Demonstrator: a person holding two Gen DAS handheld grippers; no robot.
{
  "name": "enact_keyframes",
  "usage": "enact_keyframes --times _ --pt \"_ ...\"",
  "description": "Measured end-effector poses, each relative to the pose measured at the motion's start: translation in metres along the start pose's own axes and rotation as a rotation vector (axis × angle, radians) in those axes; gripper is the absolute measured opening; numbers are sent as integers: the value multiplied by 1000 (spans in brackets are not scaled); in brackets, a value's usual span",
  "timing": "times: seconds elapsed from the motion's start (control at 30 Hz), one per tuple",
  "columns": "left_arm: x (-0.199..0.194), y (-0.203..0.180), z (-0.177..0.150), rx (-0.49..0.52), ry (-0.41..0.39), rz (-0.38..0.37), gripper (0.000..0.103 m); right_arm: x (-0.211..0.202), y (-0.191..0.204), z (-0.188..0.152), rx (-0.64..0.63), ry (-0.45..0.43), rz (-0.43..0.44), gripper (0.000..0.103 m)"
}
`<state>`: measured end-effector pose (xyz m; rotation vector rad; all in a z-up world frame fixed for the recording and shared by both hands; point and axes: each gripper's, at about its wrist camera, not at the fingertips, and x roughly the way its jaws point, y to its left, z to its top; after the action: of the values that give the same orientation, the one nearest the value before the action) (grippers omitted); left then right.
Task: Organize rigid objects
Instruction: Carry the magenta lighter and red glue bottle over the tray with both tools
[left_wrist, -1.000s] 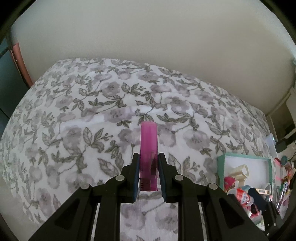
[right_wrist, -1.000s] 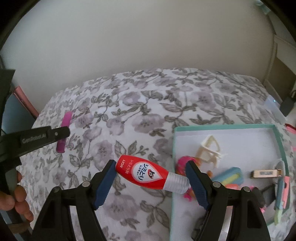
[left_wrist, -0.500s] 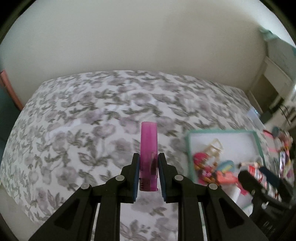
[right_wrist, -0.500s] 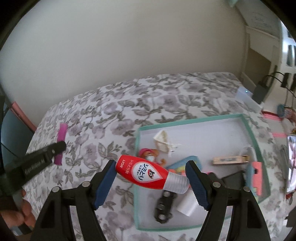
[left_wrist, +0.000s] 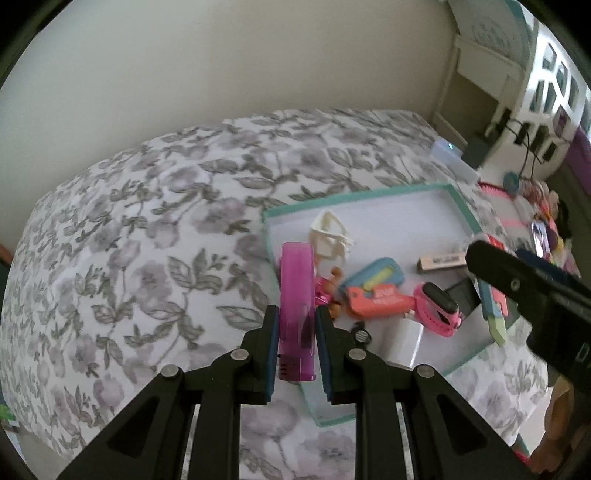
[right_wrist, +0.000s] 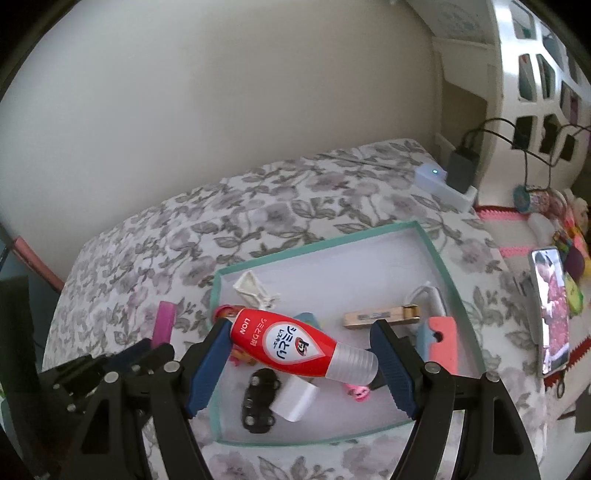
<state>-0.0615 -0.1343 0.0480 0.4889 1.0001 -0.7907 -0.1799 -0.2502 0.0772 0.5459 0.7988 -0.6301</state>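
Note:
My left gripper (left_wrist: 295, 325) is shut on a translucent magenta bar (left_wrist: 295, 295), held upright above the left edge of a teal-rimmed white tray (left_wrist: 369, 195). My right gripper (right_wrist: 301, 350) is shut on a red bottle (right_wrist: 288, 345) with a clear ribbed cap, gripped end to end and held over the tray (right_wrist: 436, 254). The tray holds several small items: a cream plastic piece (right_wrist: 255, 288), a wooden clothespin (right_wrist: 380, 315), a black toy car (right_wrist: 258, 398), a white charger block (right_wrist: 295, 400). The magenta bar (right_wrist: 164, 326) and left gripper (right_wrist: 122, 363) show at the left of the right wrist view.
The tray lies on a bed with a grey floral cover (left_wrist: 147, 240). A wall stands behind. A white power adapter (right_wrist: 439, 184) and a phone (right_wrist: 550, 310) lie at the bed's right side, with colourful clutter (right_wrist: 569, 229) beyond. White shelving (right_wrist: 535, 74) stands at far right.
Both grippers have swung right toward the tray. The left one with the magenta bar now hangs at the tray's left edge; the right one with the bottle is over the tray.

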Motion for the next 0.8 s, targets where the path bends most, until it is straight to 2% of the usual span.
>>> enact_keyframes --times 0.33,0.8 --pt "17 -21 -4 26 54 -15 20 9 -39 0 76 46 -23 78" --pt "49 -32 -11 49 146 -3 20 43 -60 -11 111 143 -38 78"
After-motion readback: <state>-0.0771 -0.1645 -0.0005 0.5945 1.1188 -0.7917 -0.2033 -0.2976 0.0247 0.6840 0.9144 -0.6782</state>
